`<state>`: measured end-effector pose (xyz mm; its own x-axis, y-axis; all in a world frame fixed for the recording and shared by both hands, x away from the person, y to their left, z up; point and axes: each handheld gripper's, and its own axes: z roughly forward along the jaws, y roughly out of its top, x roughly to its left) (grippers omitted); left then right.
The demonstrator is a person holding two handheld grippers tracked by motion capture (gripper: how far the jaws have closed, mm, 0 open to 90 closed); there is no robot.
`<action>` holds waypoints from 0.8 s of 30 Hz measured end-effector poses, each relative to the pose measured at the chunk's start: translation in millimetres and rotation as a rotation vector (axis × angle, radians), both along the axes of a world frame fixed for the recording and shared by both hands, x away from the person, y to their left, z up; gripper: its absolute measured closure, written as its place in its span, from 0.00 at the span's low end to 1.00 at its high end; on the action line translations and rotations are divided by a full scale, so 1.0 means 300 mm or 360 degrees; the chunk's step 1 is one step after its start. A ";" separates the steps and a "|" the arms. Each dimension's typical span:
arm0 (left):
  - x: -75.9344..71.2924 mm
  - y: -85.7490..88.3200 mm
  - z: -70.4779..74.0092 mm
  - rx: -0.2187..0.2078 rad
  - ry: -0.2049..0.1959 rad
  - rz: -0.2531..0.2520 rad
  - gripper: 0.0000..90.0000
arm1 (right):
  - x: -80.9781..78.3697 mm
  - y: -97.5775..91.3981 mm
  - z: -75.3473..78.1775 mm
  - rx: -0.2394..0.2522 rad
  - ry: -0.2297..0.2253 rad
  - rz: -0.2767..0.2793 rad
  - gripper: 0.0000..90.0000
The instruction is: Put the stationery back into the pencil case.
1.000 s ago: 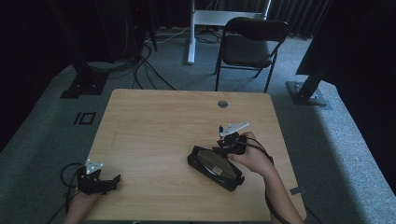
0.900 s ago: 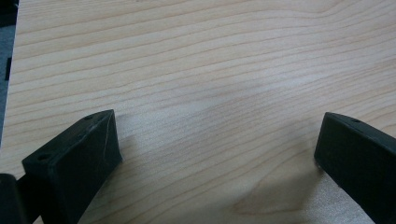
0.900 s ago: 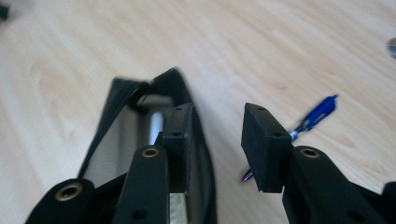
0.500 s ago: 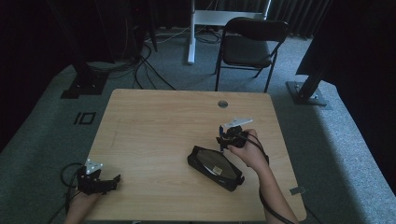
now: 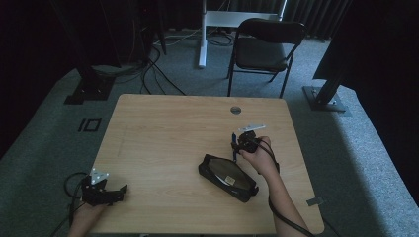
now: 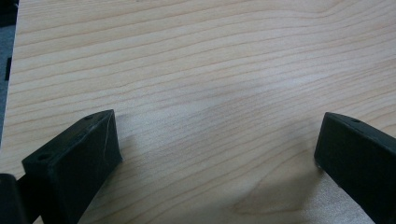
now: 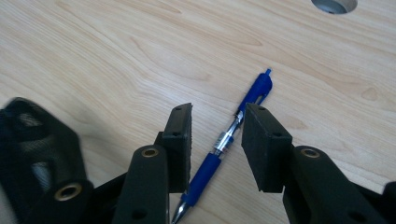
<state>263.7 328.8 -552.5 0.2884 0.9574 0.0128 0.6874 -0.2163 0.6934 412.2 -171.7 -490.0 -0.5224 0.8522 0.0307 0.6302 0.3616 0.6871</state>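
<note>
While one black pouch (image 5: 228, 177) lies open, contents unclear, right gripper (image 7: 215, 140) straddles one blue pen (image 7: 224, 148), jaws spread; left gripper (image 6: 215, 158) spread, empty.

A light wooden tabletop (image 5: 163, 128) stands on grey carpet (image 5: 44, 148) in a dim room; a black chair (image 5: 267, 47), cables (image 5: 158, 69) and dark curtains (image 5: 316, 12) lie beyond.

A wooden table (image 5: 163, 128) bears pen (image 7: 229, 140) and pouch (image 5: 227, 177).
</note>
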 end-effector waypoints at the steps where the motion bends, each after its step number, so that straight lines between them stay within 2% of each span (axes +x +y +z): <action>1: 0.000 0.000 0.000 0.0000 0.0000 0.0000 0.00 | 0.005 0.000 -0.006 0.0000 0.0003 -0.0010 0.69; 10: 0.000 0.000 0.000 0.0000 0.0000 0.0000 0.00 | 0.039 0.004 -0.050 -0.0001 0.0057 -0.0072 0.68; 24: 0.000 0.000 0.000 0.0000 0.0000 0.0000 0.00 | 0.067 0.015 -0.111 -0.0024 0.0127 -0.0110 0.66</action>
<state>263.7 328.9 -552.5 0.2885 0.9574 0.0127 0.6875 -0.2164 0.6932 432.4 -167.1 -523.4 -0.4585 0.8869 0.0568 0.7067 0.3250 0.6285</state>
